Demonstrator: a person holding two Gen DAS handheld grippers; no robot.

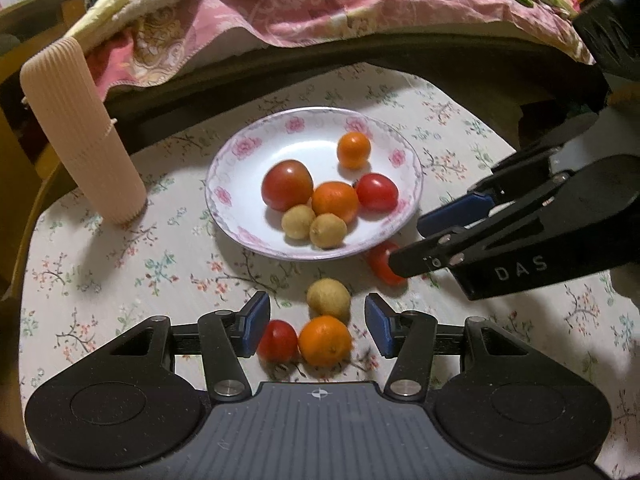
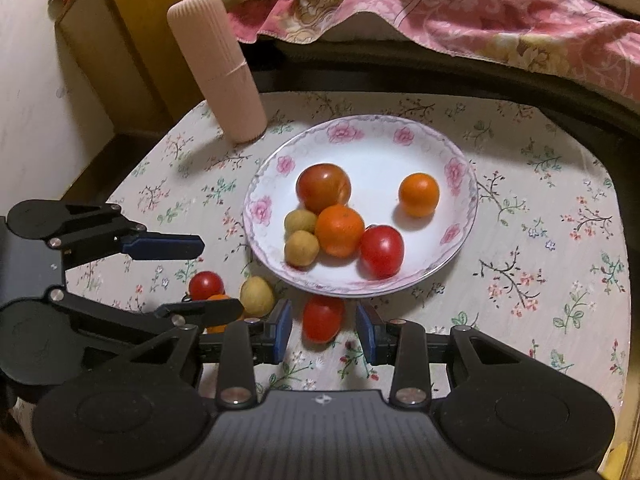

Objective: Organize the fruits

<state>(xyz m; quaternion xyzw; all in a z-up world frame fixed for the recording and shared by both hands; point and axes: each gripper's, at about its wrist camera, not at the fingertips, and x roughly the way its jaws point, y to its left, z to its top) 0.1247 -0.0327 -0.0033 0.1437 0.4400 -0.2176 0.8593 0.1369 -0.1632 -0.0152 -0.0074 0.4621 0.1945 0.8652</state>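
A floral plate (image 1: 234, 148) (image 2: 276, 160) holds several tomatoes, oranges and small yellow fruits. Three loose fruits lie on the tablecloth in front of it: a small tomato (image 1: 278, 340) (image 2: 206, 285), an orange (image 1: 325, 340) and a yellow fruit (image 1: 329, 298) (image 2: 257, 295). My left gripper (image 1: 318, 324) (image 2: 220, 276) hovers open over them, pads pressing on nothing. A further tomato (image 2: 323, 318) (image 1: 380, 262) lies by the plate's near rim. It sits between the tips of my right gripper (image 2: 325, 330) (image 1: 408, 244), whose narrowly open jaws leave a gap on both sides.
A tall ribbed pink cylinder (image 1: 80, 128) (image 2: 218, 68) stands on the table at the plate's far left. A pink flowered blanket (image 1: 320, 8) (image 2: 480, 12) hangs over the dark edge behind the table. Wooden furniture (image 2: 120, 40) stands at the back left.
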